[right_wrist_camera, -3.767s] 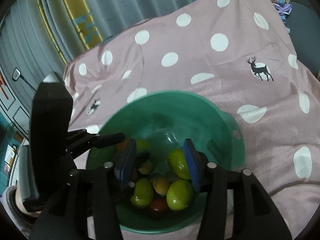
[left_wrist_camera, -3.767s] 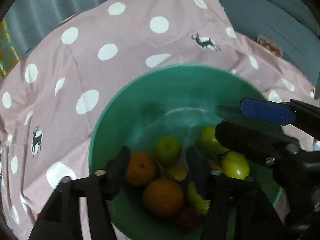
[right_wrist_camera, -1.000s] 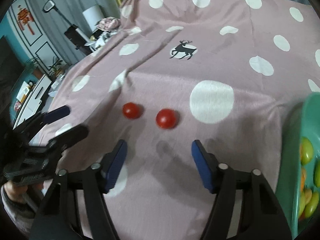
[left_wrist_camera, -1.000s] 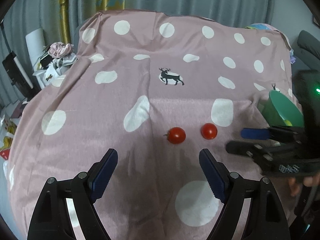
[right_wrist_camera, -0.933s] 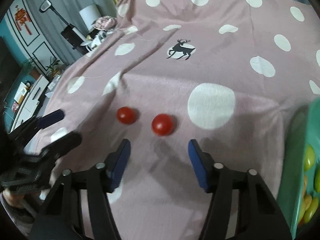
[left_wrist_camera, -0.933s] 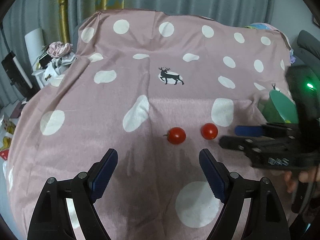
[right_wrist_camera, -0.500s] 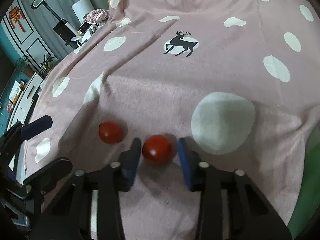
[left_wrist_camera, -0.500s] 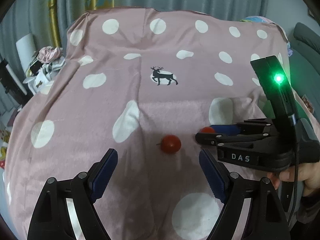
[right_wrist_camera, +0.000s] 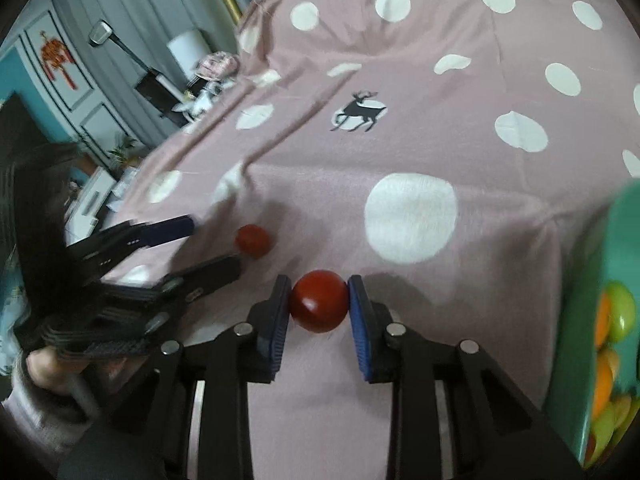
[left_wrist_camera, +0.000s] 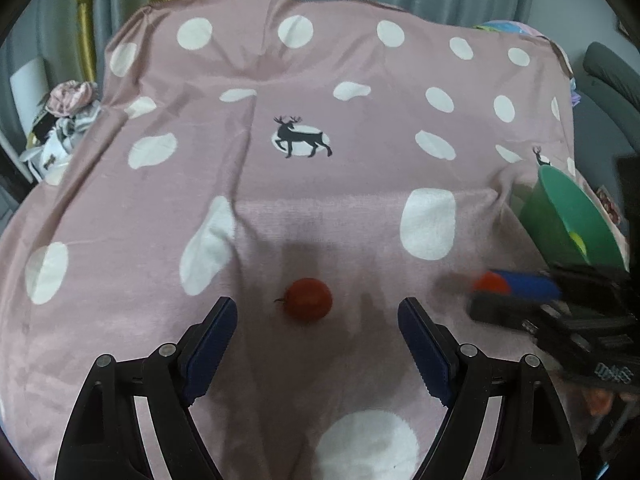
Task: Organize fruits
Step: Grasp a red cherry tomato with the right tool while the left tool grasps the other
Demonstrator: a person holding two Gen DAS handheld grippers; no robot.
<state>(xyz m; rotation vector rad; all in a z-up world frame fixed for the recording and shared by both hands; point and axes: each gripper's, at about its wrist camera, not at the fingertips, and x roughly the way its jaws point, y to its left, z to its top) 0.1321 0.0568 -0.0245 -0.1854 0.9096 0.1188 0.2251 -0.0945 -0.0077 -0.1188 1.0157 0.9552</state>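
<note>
Right wrist view: right hand-held gripper (right_wrist_camera: 319, 307) pinches a glossy round red tomato (right_wrist_camera: 318, 306).

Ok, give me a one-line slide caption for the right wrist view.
Right gripper shut on a red tomato above the pink polka-dot cloth, second tomato beyond.

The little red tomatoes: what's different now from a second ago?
The right gripper has closed on one tomato and holds it between its pads; a second ago it was open above the cloth. The left gripper has moved closer to the other tomato, which hasn't moved. Its jaws stay open, and the green bowl of fruit stays put.
</note>
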